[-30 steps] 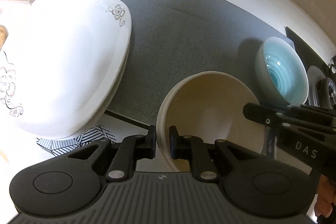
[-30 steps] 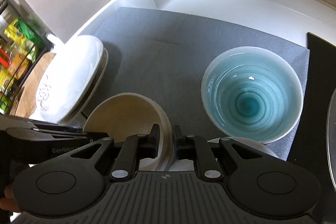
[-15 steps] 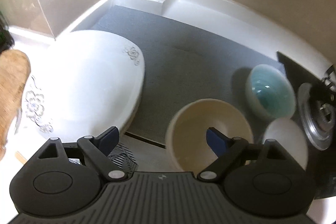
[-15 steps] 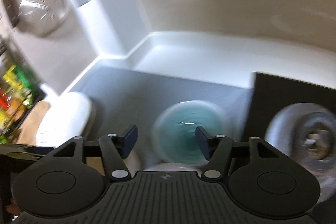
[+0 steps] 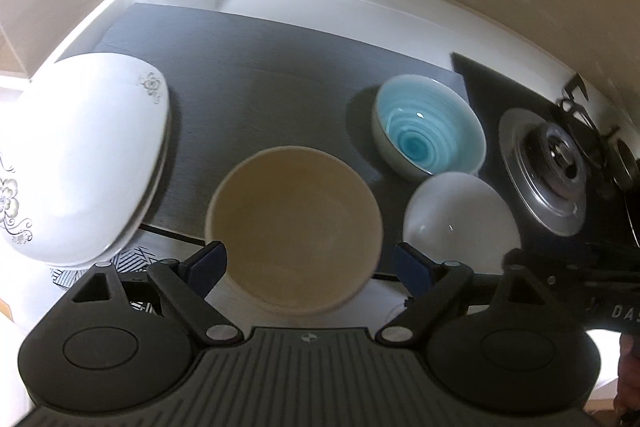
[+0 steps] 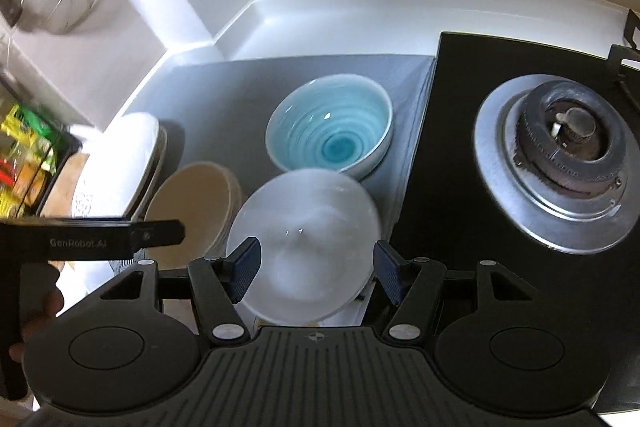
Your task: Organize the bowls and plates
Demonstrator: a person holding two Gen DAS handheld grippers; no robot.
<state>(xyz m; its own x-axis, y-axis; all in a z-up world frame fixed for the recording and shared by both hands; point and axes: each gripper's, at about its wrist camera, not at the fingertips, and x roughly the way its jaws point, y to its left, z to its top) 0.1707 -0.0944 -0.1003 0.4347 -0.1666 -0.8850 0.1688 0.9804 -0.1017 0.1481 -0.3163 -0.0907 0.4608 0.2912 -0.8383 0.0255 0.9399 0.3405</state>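
Left wrist view: left gripper (image 5: 308,261) has jaws spread wide, blue pads clear of everything, nothing held. Cream bowl (image 5: 294,239) sits upright right between and just ahead of the fingers, rim apart from both pads. Beyond the right finger is the white bowl (image 5: 460,223), close beside the cream one; farther ahead of it the blue bowl (image 5: 430,133) on the grey mat (image 5: 272,83). Stacked white plates (image 5: 80,163) with flower print lie out past the left finger, tilted. Stove burner (image 5: 556,163) far off to the right. Right wrist view: right gripper (image 6: 316,269) jaws apart, moderately spread, pads not touching anything, empty. White bowl (image 6: 306,243) lies between the fingers, a bit blurred, rim near both pads but apart. Blue bowl (image 6: 330,131) straight ahead of the fingertips, looks to touch or nearly touch the white bowl, cannot tell which. Cream bowl (image 6: 192,203) off past the left finger; it shows more than one rim at its edge, maybe nested, cannot tell. The left gripper's finger crosses the lower left. Handling, judged: all glazed ceramic, so stiff, slick, chip-prone, moderately heavy. Best hold is a pinch over the rim wall, one pad in, one out, firm squeeze, set down slowly when nesting. Plates need an edge grip, likely to tip.
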